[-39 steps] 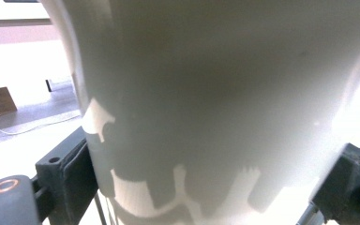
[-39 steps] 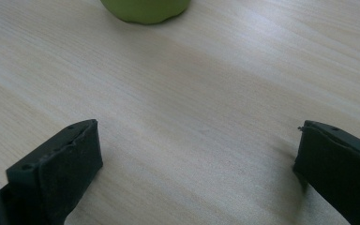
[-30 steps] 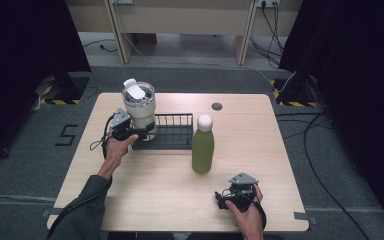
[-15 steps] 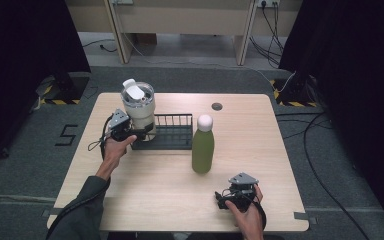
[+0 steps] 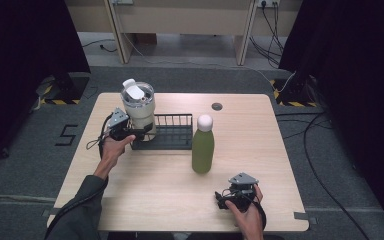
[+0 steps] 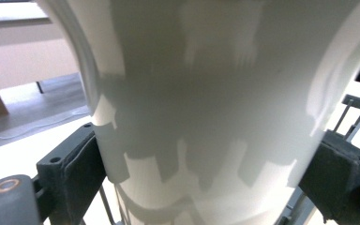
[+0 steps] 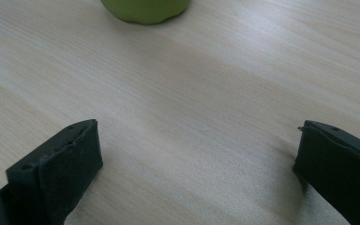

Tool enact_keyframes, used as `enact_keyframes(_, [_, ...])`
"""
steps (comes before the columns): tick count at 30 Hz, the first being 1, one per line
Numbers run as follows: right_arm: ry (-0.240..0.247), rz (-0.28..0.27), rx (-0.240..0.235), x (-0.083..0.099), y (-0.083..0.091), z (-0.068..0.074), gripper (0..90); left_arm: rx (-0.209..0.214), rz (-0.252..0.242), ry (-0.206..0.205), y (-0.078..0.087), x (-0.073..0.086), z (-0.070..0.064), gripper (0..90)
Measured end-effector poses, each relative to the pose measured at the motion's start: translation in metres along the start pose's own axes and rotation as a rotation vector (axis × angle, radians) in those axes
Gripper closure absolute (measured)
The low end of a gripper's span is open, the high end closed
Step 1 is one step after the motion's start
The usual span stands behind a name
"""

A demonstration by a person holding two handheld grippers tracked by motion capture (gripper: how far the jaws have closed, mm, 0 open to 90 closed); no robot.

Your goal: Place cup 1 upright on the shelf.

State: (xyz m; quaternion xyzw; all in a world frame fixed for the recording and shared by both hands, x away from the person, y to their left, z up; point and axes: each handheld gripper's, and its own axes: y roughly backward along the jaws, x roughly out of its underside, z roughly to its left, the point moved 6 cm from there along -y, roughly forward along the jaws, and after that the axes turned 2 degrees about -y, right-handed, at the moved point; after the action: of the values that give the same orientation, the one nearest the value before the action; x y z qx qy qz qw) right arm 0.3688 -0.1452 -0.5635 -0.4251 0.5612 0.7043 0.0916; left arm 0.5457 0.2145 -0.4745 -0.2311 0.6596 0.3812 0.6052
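Cream tumbler (image 5: 139, 106) with clear lid, upright at the left end of the black wire rack (image 5: 166, 132) on the table (image 5: 145, 190). Clamped low on its body by the left gripper (image 5: 141, 131), pads (image 6: 77, 171) against both sides. Top-heavy: likely to tip or slide out if lifted fast. Right gripper (image 5: 221, 200) spread wide, resting on bare wood near the green bottle (image 5: 203, 148), not touching it.

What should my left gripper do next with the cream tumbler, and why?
Probably let go and back away. The left gripper has its jaws on both sides of the cream tumbler, which stands upright at the left end of the black wire rack, apparently set down. The right gripper rests open near the green bottle.
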Motion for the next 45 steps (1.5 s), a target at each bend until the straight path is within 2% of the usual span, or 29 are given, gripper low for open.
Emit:
enact_keyframes(13, [0.001, 0.001, 0.0, 0.0, 0.0, 0.0, 1.0, -0.021, -0.001, 0.027, 0.003, 0.0, -0.002, 10.2])
enact_keyframes(24, [0.0, 0.0, 0.0, 0.0, 0.0, 0.0, 1.0, 0.0, -0.006, 0.028, 0.008, -0.001, 0.0, 10.1])
enact_keyframes(45, [0.0, -0.002, 0.0, 0.0, 0.0, 0.0, 1.0, -0.006, -0.005, 0.038, 0.025, 0.003, -0.001, 14.6])
